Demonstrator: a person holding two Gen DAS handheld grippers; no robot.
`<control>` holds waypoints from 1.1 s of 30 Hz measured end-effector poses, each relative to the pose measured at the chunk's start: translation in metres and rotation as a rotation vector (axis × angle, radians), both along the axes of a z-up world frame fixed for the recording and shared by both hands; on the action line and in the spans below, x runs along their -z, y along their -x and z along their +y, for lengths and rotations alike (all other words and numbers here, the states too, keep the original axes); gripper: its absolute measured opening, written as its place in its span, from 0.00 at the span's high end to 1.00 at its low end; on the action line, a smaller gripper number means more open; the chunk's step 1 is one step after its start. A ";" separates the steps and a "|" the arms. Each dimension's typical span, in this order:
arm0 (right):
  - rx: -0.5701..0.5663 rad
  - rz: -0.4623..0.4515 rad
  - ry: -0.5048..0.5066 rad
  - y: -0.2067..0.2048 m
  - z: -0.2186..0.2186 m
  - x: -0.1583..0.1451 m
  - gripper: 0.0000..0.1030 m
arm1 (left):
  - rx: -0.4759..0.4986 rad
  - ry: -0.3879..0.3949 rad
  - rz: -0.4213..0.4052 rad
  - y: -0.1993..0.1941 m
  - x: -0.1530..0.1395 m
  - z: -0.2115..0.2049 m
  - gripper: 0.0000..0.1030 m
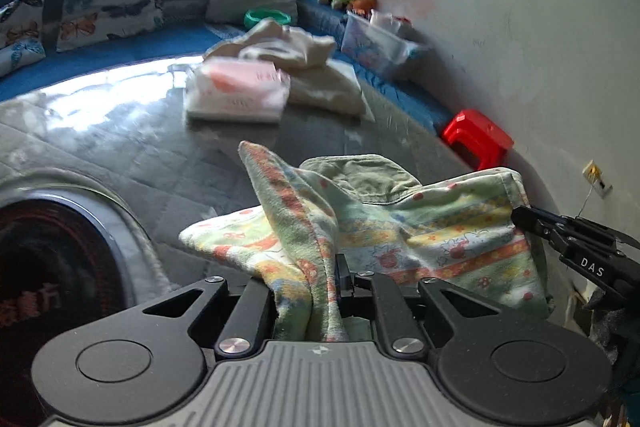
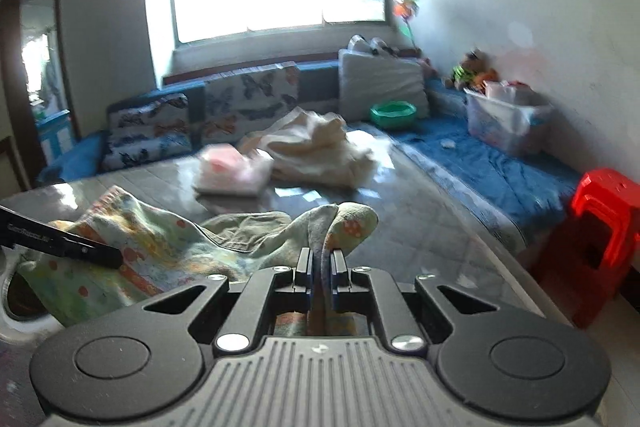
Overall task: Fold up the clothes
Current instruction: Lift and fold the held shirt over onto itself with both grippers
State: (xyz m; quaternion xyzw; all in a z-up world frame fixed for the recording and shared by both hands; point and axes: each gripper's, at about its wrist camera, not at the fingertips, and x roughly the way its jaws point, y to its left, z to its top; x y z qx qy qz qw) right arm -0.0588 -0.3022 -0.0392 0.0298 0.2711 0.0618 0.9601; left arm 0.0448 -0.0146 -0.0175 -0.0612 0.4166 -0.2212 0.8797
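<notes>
A green patterned towel (image 1: pixel 420 227) with orange and yellow bands hangs between both grippers above the grey quilted mat (image 1: pixel 140 155). My left gripper (image 1: pixel 310 283) is shut on one bunched corner of it. My right gripper (image 2: pixel 321 261) is shut on another corner, which bulges out past its fingers. In the left wrist view the right gripper (image 1: pixel 520 217) shows at the right edge, pinching the towel's far corner. In the right wrist view the left gripper's finger (image 2: pixel 80 251) lies across the towel (image 2: pixel 160 251) at the left.
A folded pink-and-white cloth (image 1: pixel 236 89) and a cream pile of clothes (image 1: pixel 312 67) lie further back on the mat. Blue cushions with butterfly pillows (image 1: pixel 116 3), a green bowl (image 2: pixel 394 113), a clear bin (image 2: pixel 504 121) and a red stool (image 2: pixel 600 227) line the wall.
</notes>
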 end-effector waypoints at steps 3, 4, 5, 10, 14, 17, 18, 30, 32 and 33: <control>0.030 0.058 -0.002 -0.005 -0.008 0.018 0.93 | -0.004 -0.034 0.036 -0.003 0.017 -0.002 0.84; 0.038 0.071 -0.005 -0.006 -0.010 0.022 0.93 | -0.012 -0.045 0.046 -0.004 0.020 0.000 0.77; 0.047 0.084 -0.008 -0.006 -0.012 0.026 0.93 | -0.021 -0.053 0.055 -0.005 0.024 0.003 0.73; 0.032 0.156 0.030 -0.017 -0.013 0.038 0.88 | -0.041 -0.055 0.107 -0.008 0.033 0.022 0.55; 0.039 0.180 0.080 -0.026 -0.013 0.041 0.83 | -0.044 -0.086 0.113 -0.007 0.033 0.033 0.50; 0.051 0.164 0.095 -0.026 -0.015 0.037 0.83 | -0.062 -0.120 0.103 -0.007 0.029 0.039 0.47; 0.052 0.157 0.098 -0.026 -0.015 0.035 0.83 | -0.074 -0.126 0.091 -0.008 0.026 0.041 0.47; -0.043 0.169 0.025 -0.060 0.008 0.044 0.82 | -0.053 -0.022 0.046 -0.033 0.020 0.021 0.65; -0.051 0.180 0.027 -0.065 0.012 0.048 0.81 | -0.049 -0.016 0.056 -0.040 0.026 0.016 0.65; -0.051 0.188 0.033 -0.067 0.014 0.051 0.81 | -0.047 -0.015 0.061 -0.043 0.029 0.013 0.65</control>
